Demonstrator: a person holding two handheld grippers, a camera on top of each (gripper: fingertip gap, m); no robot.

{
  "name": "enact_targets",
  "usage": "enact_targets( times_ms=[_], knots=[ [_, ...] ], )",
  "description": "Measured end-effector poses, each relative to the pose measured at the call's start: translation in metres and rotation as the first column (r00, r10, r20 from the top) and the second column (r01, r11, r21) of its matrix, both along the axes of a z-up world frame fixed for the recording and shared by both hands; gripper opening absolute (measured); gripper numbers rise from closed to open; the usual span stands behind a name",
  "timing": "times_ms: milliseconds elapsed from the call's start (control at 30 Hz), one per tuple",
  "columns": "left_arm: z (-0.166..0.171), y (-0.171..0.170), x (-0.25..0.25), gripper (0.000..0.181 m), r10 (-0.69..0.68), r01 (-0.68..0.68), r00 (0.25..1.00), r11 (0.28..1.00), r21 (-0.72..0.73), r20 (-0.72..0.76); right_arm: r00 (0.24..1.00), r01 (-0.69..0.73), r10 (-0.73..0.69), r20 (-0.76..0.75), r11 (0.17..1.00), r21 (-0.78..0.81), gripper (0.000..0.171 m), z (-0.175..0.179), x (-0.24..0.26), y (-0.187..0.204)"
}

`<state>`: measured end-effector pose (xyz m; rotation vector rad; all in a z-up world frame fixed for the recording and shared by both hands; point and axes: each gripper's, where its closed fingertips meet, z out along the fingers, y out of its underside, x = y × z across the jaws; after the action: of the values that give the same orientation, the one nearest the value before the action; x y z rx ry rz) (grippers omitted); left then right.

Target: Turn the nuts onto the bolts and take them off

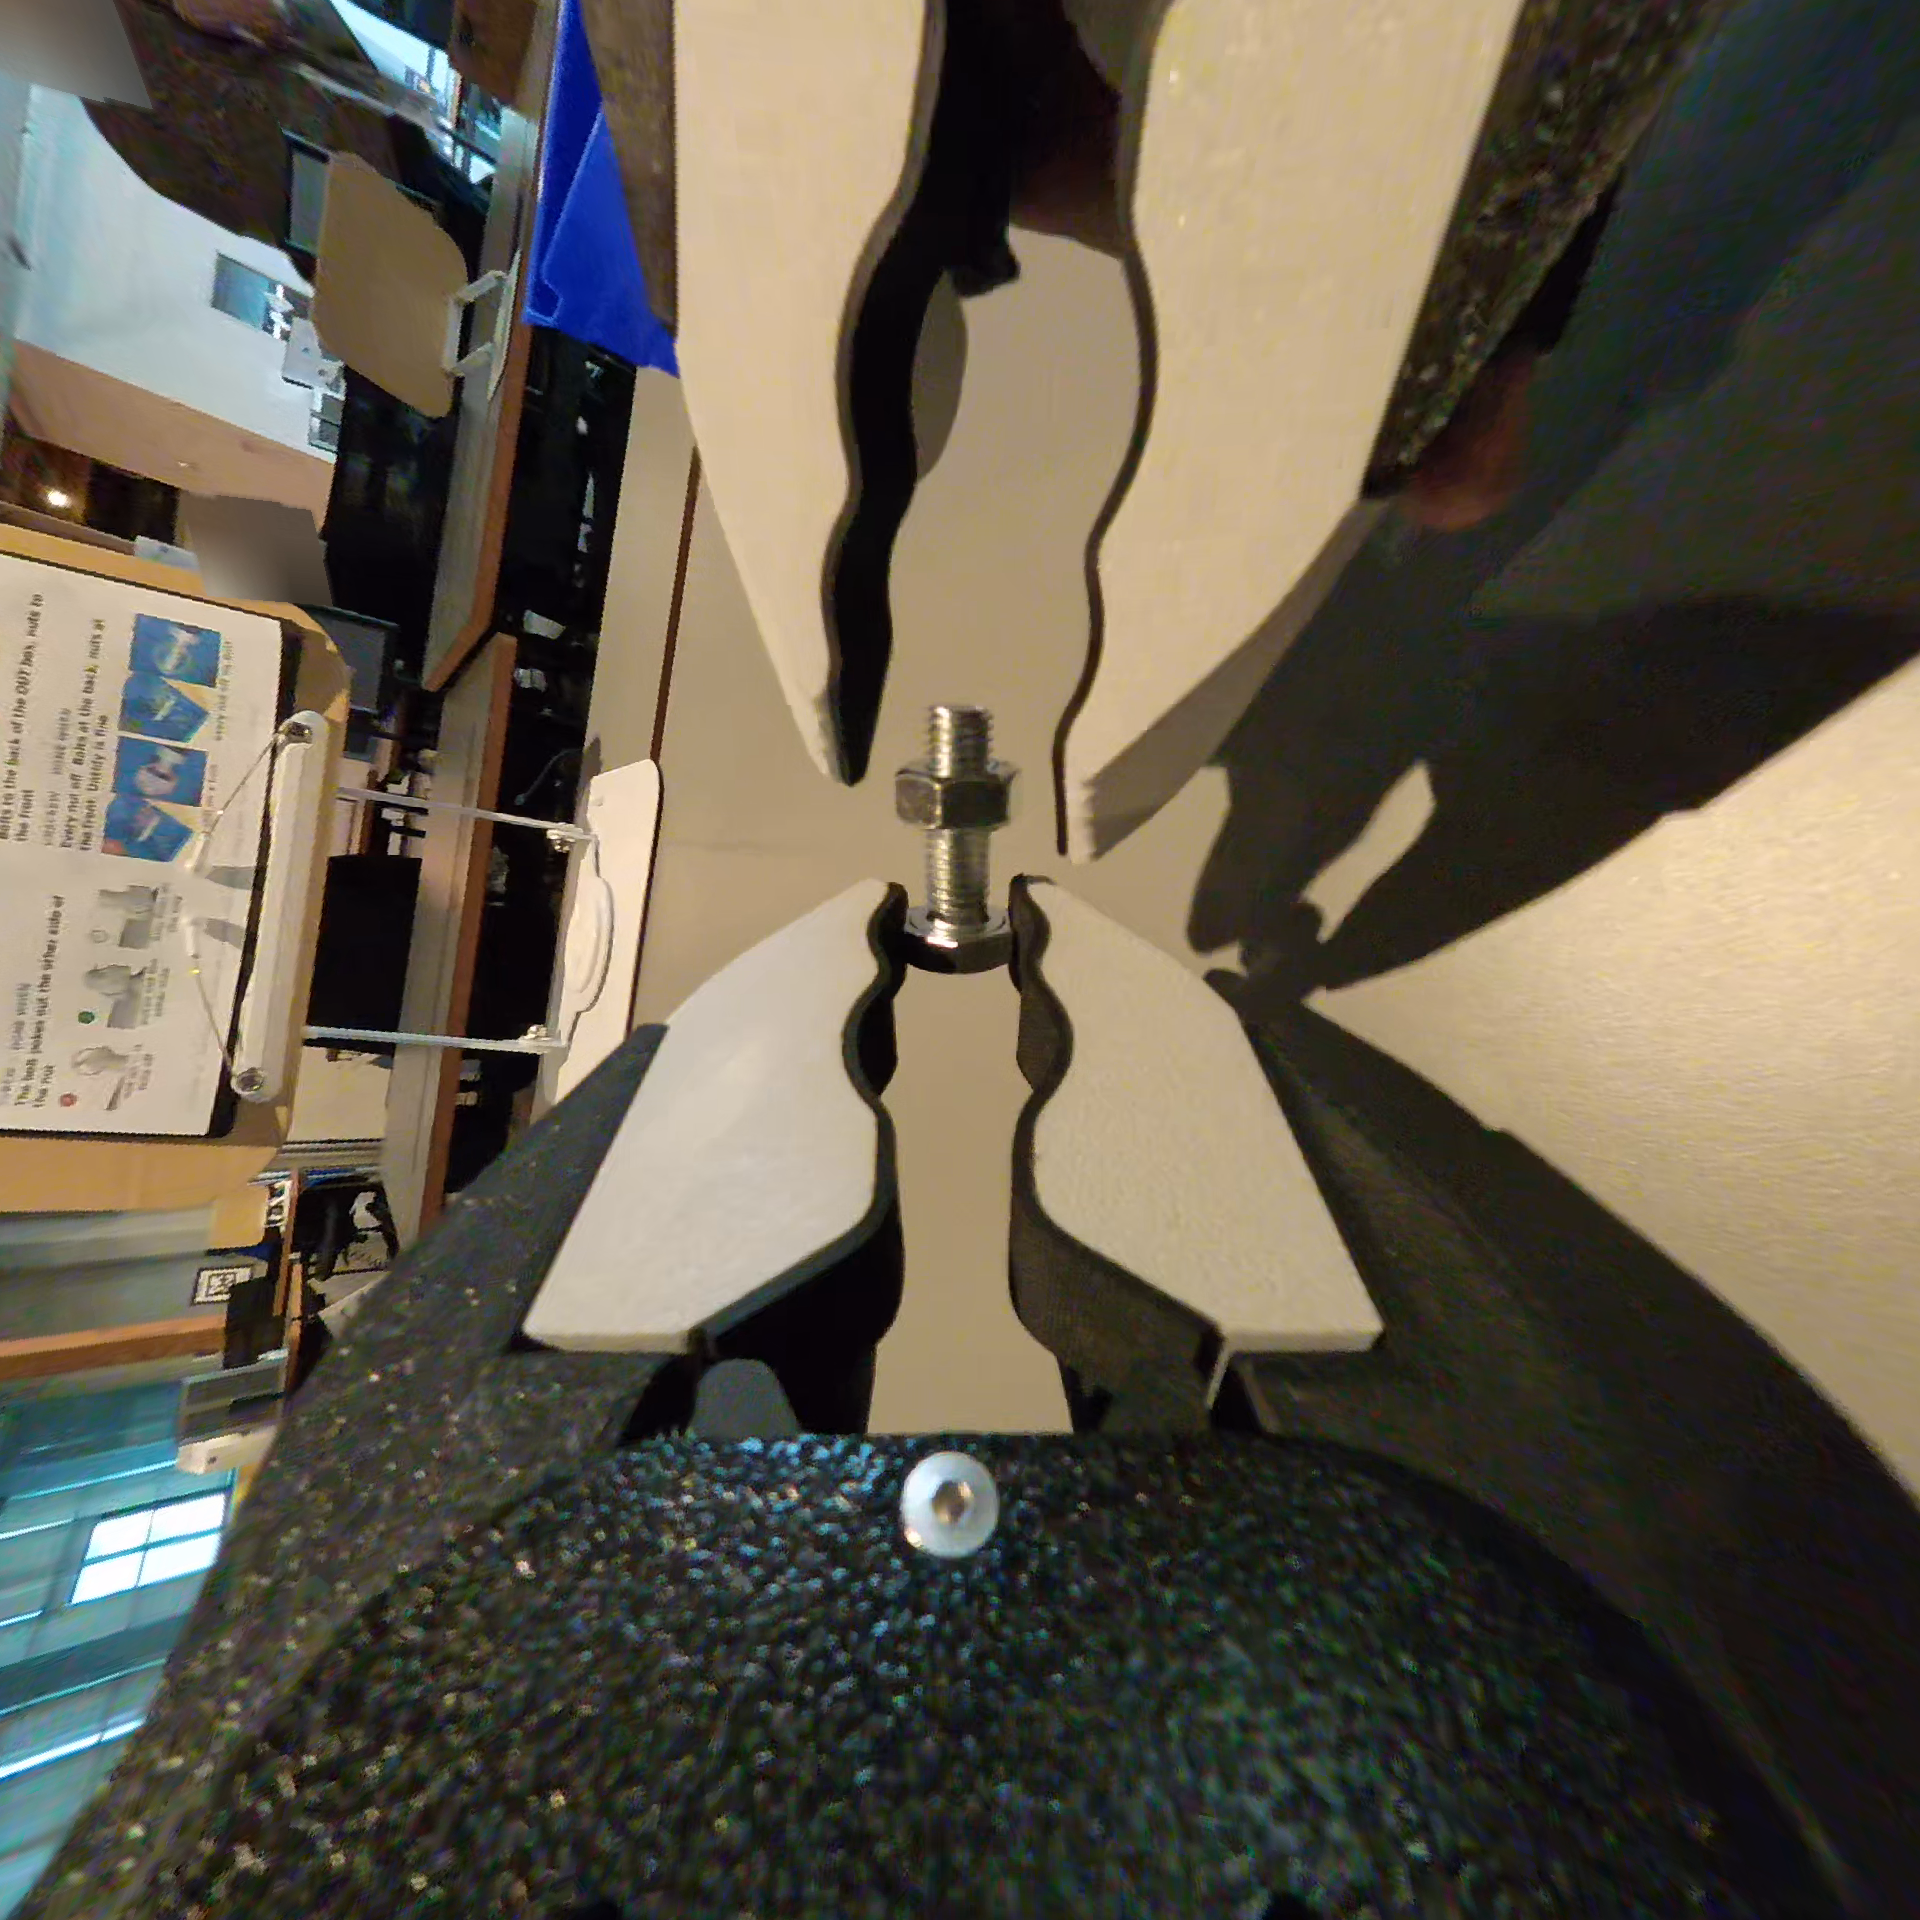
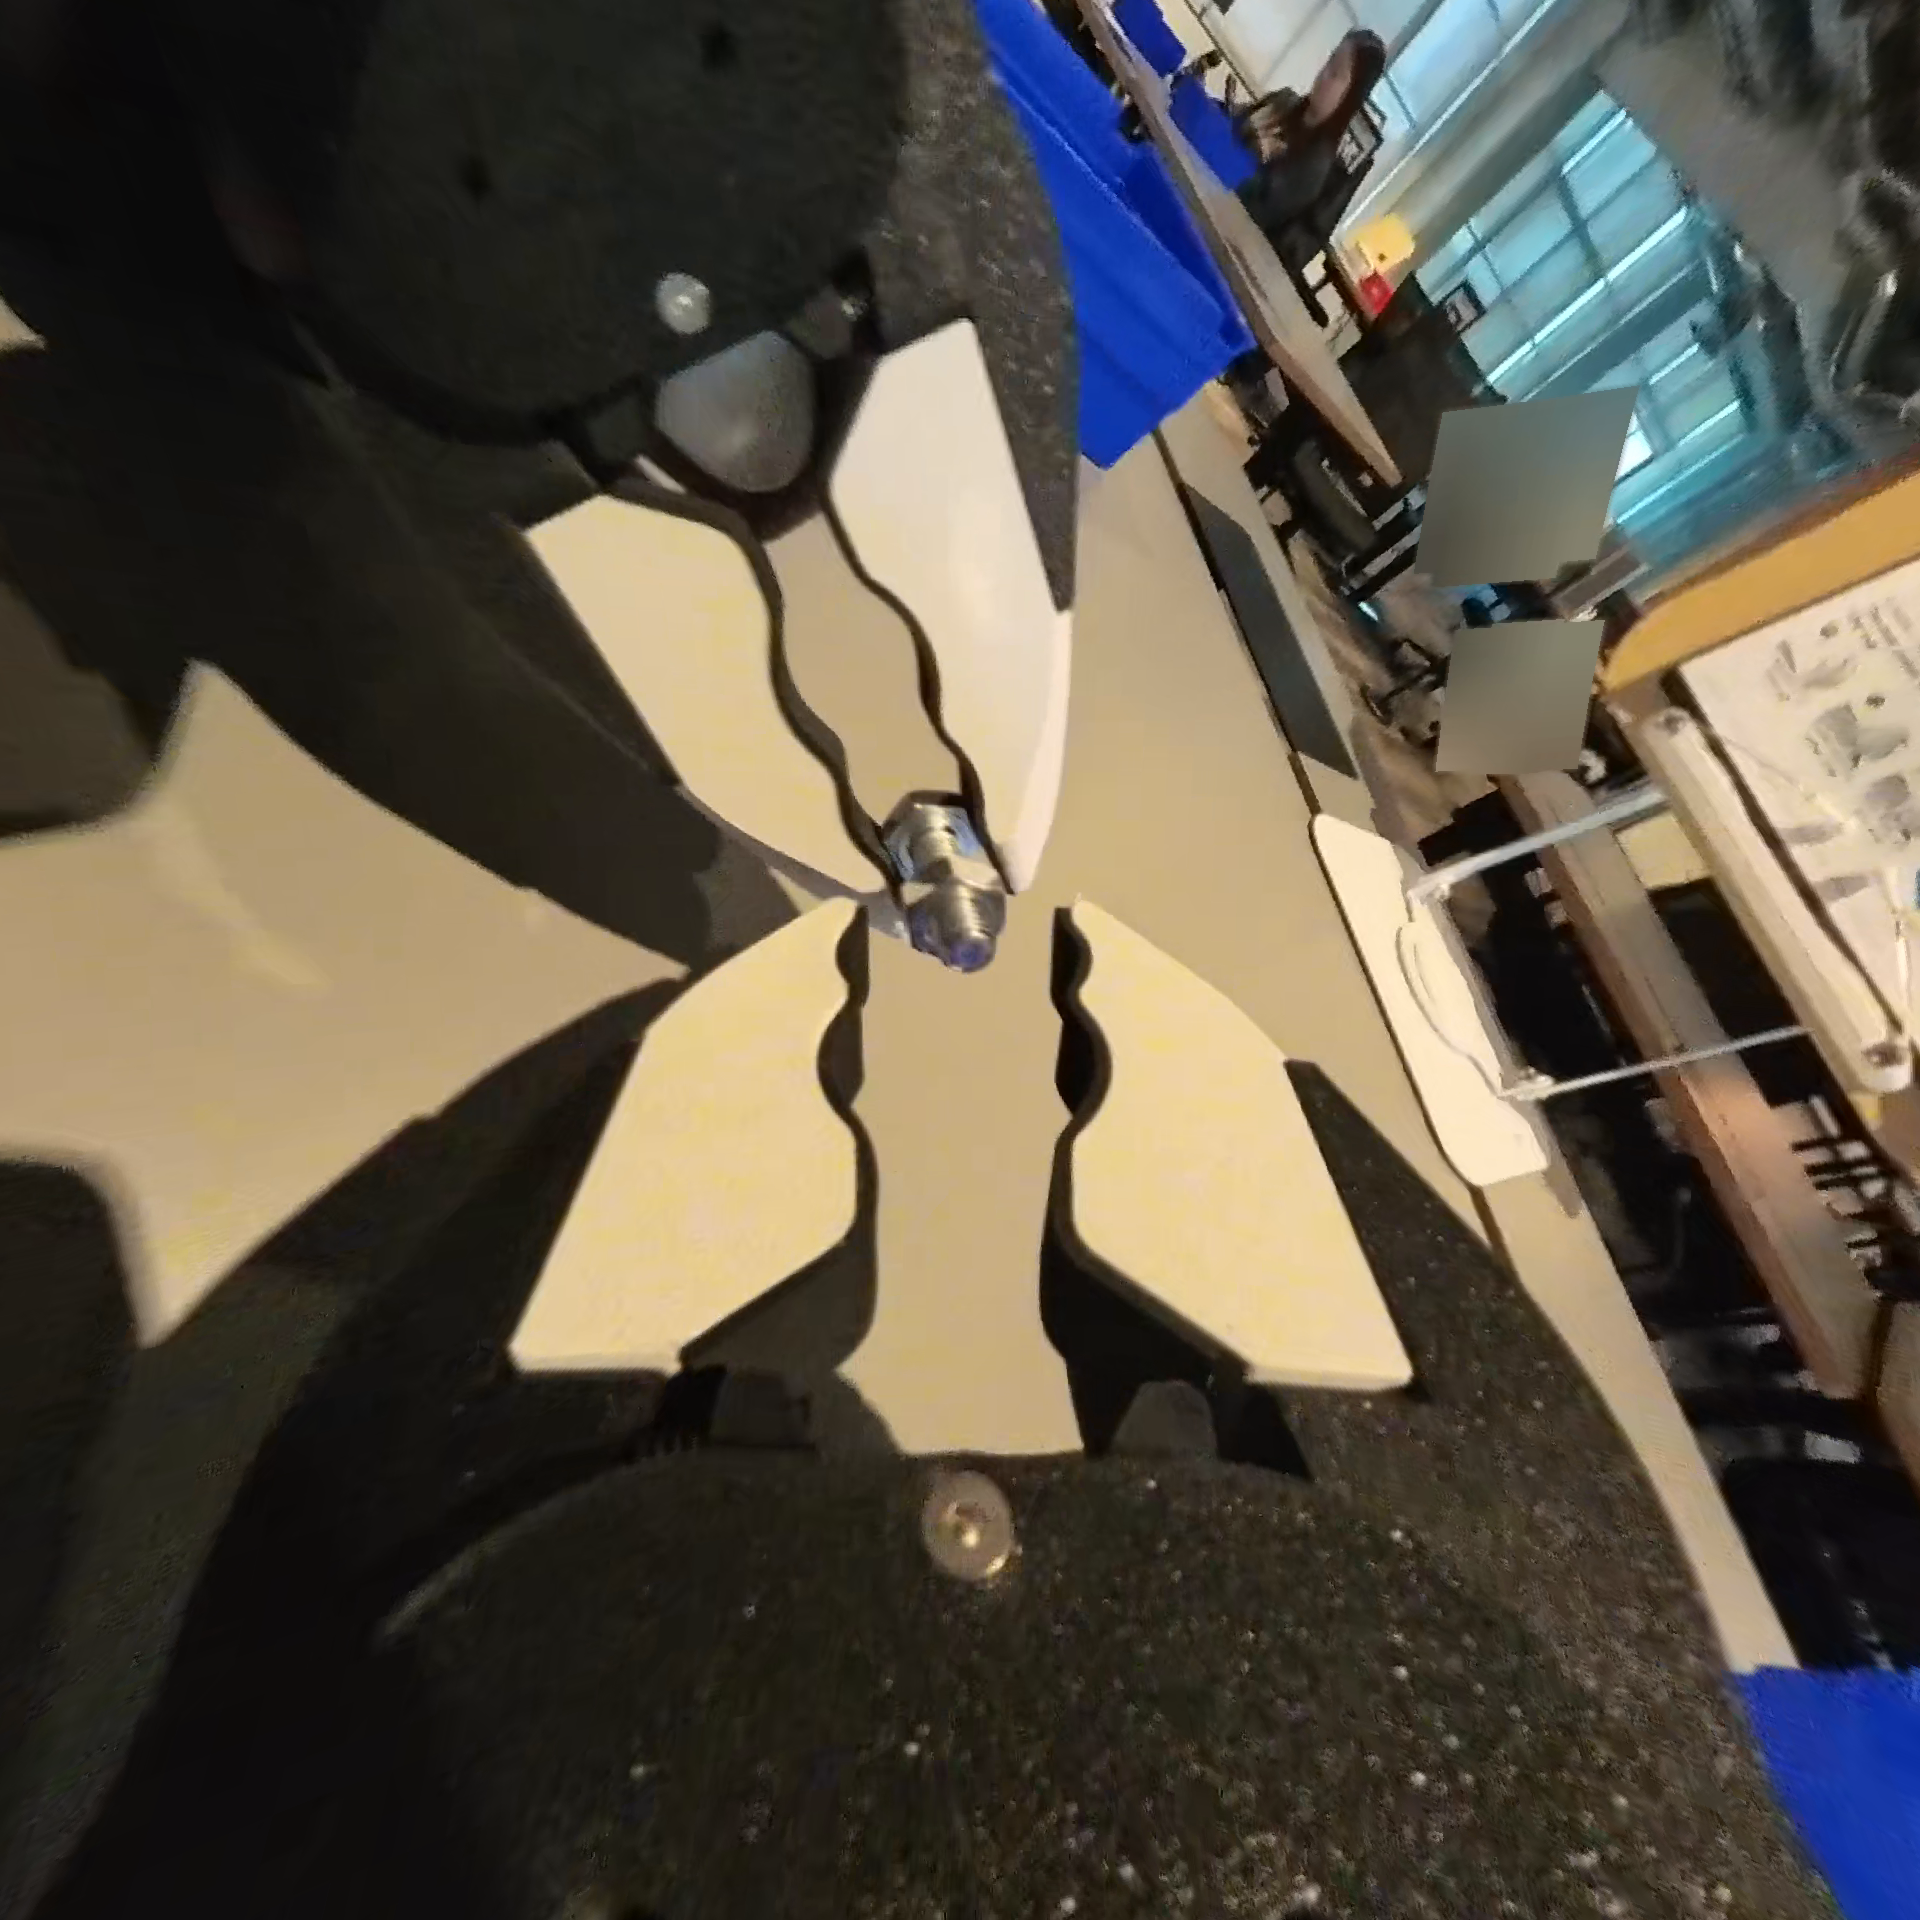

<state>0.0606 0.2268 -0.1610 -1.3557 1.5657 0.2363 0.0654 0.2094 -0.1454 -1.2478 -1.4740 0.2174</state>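
Under both of your tools lies the pale table (image 1: 1558,1039), its far edge meeting a row of other desks. Along that edge you have a blue bin (image 2: 1132,260), a board with printed instruction sheets (image 1: 135,852) propped on a clear stand, and a flat white plate (image 1: 623,862) at the stand's foot. Your left gripper (image 1: 954,940) is clamped on the hex head of the bolt (image 1: 956,873): both white fingers press against the head, and the threaded shank stands out straight ahead of the tips, held clear of the table. Your right gripper (image 2: 961,925) faces it from the opposite side with its jaws spread, one fingertip (image 1: 847,748) on either side of the shank, and neither pad touches metal in the left wrist view. The nut (image 1: 956,798) sits partway along the thread, with a short length of thread showing beyond it and a longer bare stretch between it and the head. From your right wrist camera the bolt end points almost at the lens, just in front of the open tips; that view is blurred, so you probably cannot judge from it how near the pads are to the nut.
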Motion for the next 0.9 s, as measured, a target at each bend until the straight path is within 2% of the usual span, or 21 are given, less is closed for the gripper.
enact_targets(
  times_ms=[200, 267, 333, 400, 467, 533, 567, 633, 767, 900],
  knots=[
    [0.0, 0.0, 0.0, 0.019, 0.002, -0.001, 1.0, 1.0, 0.029, -0.021, 1.0, 0.009, -0.009, -0.005, 1.0, -0.025, 0.019, -0.001, -0.004, -0.003],
    [0.001, 0.003, -0.002, 0.019, 0.022, -0.018, 0.999, 0.997, 0.072, -0.05, 0.999, 0.033, -0.038, -0.037, 0.992, -0.119, 0.019, -0.002, -0.004, -0.001],
    [0.001, 0.006, -0.005, 0.019, 0.048, -0.035, 0.994, 0.991, 0.127, -0.095, 0.993, 0.05, -0.078, -0.089, 0.958, -0.281, 0.018, -0.004, -0.006, 0.0],
    [0.002, 0.007, -0.007, 0.019, 0.067, -0.043, 0.989, 0.984, 0.175, -0.131, 0.977, 0.02, -0.122, -0.173, 0.867, -0.497, 0.018, -0.005, -0.008, 0.0],
    [0.004, 0.007, -0.006, 0.019, 0.064, -0.041, 0.99, 0.982, 0.184, -0.122, 0.949, -0.083, -0.152, -0.276, 0.724, -0.684, 0.018, -0.002, -0.009, -0.001],
    [0.006, 0.006, -0.005, 0.019, 0.058, -0.043, 0.994, 0.985, 0.165, -0.092, 0.92, -0.197, -0.151, -0.362, 0.618, -0.761, 0.018, 0.003, -0.009, -0.003],
    [0.007, 0.007, -0.005, 0.019, 0.061, -0.047, 0.995, 0.986, 0.161, -0.084, 0.913, -0.221, -0.143, -0.382, 0.613, -0.758, 0.023, 0.005, -0.008, -0.002],
    [0.005, 0.007, -0.005, 0.019, 0.057, -0.048, 0.996, 0.991, 0.128, -0.066, 0.917, -0.201, -0.118, -0.381, 0.689, -0.696, 0.037, 0.006, -0.003, 0.004],
    [0.004, 0.008, -0.007, 0.019, 0.055, -0.054, 0.998, 0.997, 0.061, -0.024, 0.963, -0.086, -0.027, -0.267, 0.911, -0.403, 0.038, 0.009, 0.006, 0.009],
    [0.003, 0.006, -0.005, 0.019, 0.045, -0.044, 0.999, 0.998, 0.05, -0.02, 0.992, -0.035, 0.021, -0.128, 0.994, -0.104, 0.032, 0.009, 0.007, 0.006]
  ],
)
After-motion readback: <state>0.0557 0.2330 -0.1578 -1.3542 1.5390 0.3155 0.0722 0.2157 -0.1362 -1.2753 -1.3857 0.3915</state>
